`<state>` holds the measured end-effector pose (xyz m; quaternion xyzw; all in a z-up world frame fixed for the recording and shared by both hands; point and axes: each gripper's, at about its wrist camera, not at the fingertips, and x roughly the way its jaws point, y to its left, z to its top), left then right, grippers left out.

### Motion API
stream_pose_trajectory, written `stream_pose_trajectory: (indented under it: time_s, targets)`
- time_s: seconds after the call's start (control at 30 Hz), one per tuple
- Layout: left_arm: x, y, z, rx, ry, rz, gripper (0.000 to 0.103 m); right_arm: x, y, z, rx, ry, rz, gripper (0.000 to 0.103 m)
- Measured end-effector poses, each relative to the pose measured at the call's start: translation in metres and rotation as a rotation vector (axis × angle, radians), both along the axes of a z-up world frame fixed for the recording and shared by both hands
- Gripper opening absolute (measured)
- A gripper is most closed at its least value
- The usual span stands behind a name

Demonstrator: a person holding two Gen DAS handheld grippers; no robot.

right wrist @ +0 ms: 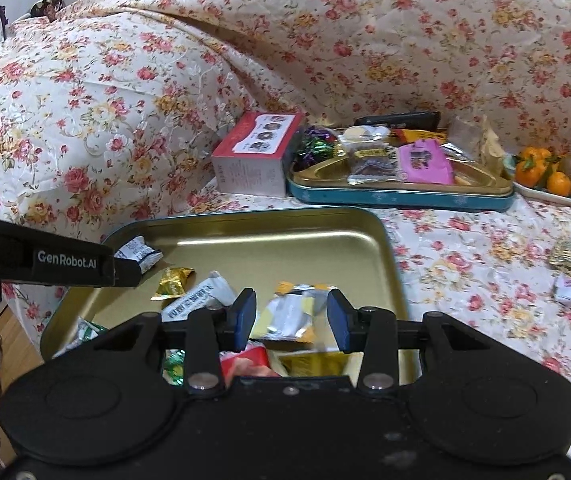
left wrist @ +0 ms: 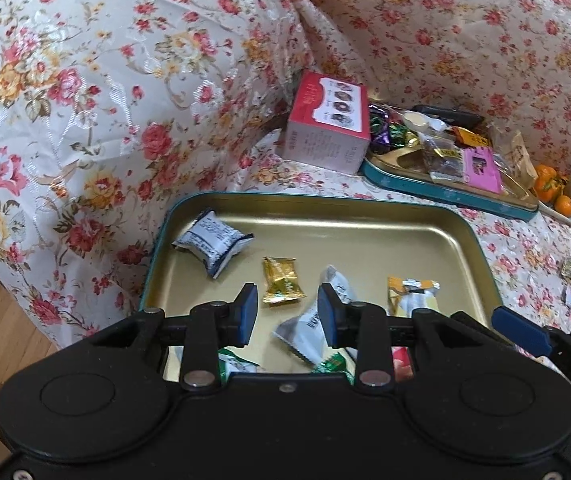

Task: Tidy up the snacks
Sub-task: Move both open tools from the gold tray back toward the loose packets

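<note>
Both sets of jaws half open and empty over the gold rectangular tin tray; the white foil snack packet lies slanting at twelve o'clock under the left gripper, nearer than the right gripper

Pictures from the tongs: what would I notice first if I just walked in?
The flowery cover fills everything. On it, nearest, sits a gold tin tray of wrapped snacks, with both black tongs open above it. Behind stands a red box beside a second, fuller tray, and bright oranges at far right.
</note>
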<state>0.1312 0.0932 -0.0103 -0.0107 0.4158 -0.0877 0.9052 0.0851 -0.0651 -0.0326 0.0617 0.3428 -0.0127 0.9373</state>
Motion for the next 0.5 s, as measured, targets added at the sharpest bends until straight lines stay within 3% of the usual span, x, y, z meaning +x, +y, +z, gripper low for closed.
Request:
stream_pose_trajectory:
  time_s: [0.5]
  targets:
    - [-0.032,-0.05,0.0,0.039,-0.022,-0.172,0.043,-0.063,-0.067,-0.002,-0.027,0.015,-0.138,0.042]
